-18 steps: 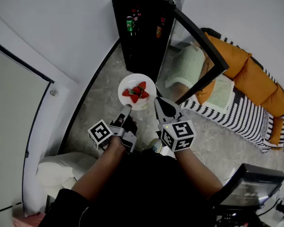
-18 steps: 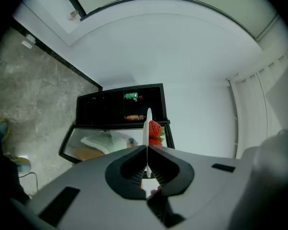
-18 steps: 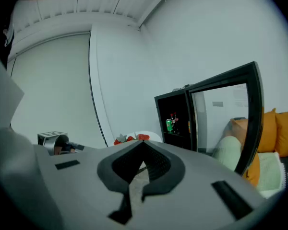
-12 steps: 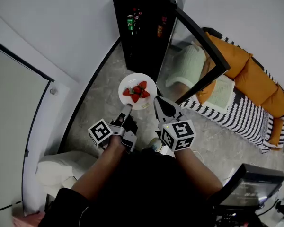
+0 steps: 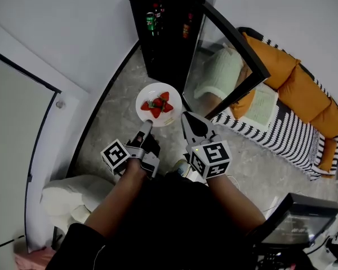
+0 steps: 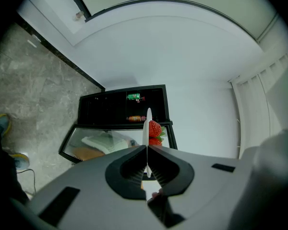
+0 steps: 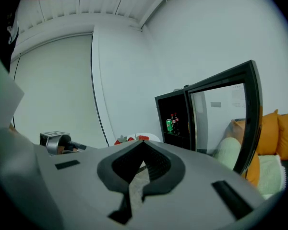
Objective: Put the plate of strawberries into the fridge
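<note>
Left gripper (image 5: 144,125) is clamped on the near rim of the white plate (image 5: 143,110). In the left gripper view the rim shows edge-on, pinched between the jaws. Right gripper (image 5: 185,117) is empty, jaw tips together with nothing between them. It hovers just right of the plate; contact can't be told.

Strawberries (image 5: 156,103) are piled mid-plate. The plate is held in the air over the grey floor (image 5: 110,128), at the centre of the head view.

Key relation: the open mini fridge (image 5: 160,49) lies straight up-frame from the plate, in line with the left gripper's jaws. It is near, but the plate is not yet inside. The glass door (image 5: 236,46) is swung out to the upper right, beside that path. Soda cans (image 5: 151,20) sit on an upper shelf.

Likely next move is to push the plate forward along the jaw line with the left gripper alone. The lower shelf space is too dark to see.
</note>
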The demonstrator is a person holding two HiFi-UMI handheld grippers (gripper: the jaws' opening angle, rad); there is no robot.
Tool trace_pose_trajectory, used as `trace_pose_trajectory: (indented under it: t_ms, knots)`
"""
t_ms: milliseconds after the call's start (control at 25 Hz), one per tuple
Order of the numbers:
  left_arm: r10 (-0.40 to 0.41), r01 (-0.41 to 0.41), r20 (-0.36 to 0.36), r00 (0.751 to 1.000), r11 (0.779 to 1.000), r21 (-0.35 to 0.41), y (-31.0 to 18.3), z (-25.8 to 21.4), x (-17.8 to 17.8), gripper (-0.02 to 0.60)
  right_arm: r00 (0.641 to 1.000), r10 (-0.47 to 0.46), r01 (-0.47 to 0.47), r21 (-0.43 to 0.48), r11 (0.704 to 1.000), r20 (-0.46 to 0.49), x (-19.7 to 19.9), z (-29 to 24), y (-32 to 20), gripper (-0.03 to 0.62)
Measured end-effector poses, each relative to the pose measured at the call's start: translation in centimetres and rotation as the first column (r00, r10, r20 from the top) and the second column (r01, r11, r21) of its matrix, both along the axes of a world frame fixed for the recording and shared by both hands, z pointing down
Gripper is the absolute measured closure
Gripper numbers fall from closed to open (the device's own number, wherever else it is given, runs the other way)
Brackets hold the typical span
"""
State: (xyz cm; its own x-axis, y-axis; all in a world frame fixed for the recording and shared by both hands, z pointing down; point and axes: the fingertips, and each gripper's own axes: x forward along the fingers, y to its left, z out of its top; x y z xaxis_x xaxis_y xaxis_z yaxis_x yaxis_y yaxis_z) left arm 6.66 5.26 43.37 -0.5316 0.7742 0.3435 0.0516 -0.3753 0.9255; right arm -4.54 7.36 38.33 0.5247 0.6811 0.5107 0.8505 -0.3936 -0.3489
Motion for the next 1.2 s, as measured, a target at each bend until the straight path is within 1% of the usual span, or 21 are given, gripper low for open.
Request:
trace_pose_trajectory:
  t_ms: [160, 280, 400, 520, 680, 760, 880, 1040, 1120, 1200]
  knots:
    - [-0.014, 0.014, -0.005, 1.0, 1.0, 0.0, -0.8, 0.1, -0.7, 0.571, 1.0, -0.02, 0.02, -0.005, 1.0, 0.006, -1.1, 0.3, -0.6, 0.589]
    - [-0.028, 0.028, -0.012, 1.0, 1.0, 0.007, -1.7, 0.3, -0.6, 0.571, 1.0, -0.017, 0.017, -0.008, 1.0, 0.013, -1.6, 0.7, -0.9, 0.589]
    - [-0.033, 0.033, -0.014, 0.999, 0.999, 0.017, -2.0, 0.5, -0.1, 0.571, 1.0, -0.019, 0.019, 0.001, 1.0, 0.014, -1.2, 1.0, -1.1, 0.589]
    - [-0.027, 0.028, -0.016, 1.0, 0.999, 0.024, -0.5, 0.8, 0.1, 0.571, 1.0, -0.023, 0.023, 0.015, 1.0, 0.013, -0.9, 1.0, 0.2, 0.589]
    - [-0.022, 0.022, -0.008, 1.0, 1.0, 0.016, -1.7, 0.3, 0.0, 0.571, 0.999, -0.022, 0.022, -0.007, 1.0, 0.028, -0.9, 0.3, -0.9, 0.589]
    - [-0.011, 0.011, -0.007, 1.0, 1.0, 0.015, -1.1, 0.6, 0.2, 0.571, 0.999, -0.026, 0.027, -0.018, 0.999, 0.037, -0.7, 0.4, -0.5, 0.589]
    - [0.012, -0.012, -0.013, 1.0, 1.0, -0.007, -0.9, 0.7, 0.2, 0.571, 0.999, -0.027, 0.029, -0.037, 0.999, 0.038, -0.6, 0.4, -0.8, 0.589]
    - [0.068, -0.068, -0.041, 0.997, 0.998, -0.003, -1.6, 1.7, 0.1, 0.571, 0.999, -0.02, 0.022, -0.05, 0.999, 0.042, -0.4, 0.5, -1.5, 0.589]
    - [0.09, -0.091, -0.053, 0.994, 0.996, -0.016, -0.8, 1.8, 0.4, 0.571, 0.999, -0.015, 0.016, -0.048, 0.999, 0.04, 0.0, 0.5, -0.9, 0.589]
    - [0.089, -0.091, -0.042, 0.995, 0.995, -0.042, 0.0, 1.4, 0.3, 0.571, 0.999, -0.009, 0.011, -0.064, 0.998, 0.041, 0.1, 0.2, -0.5, 0.589]
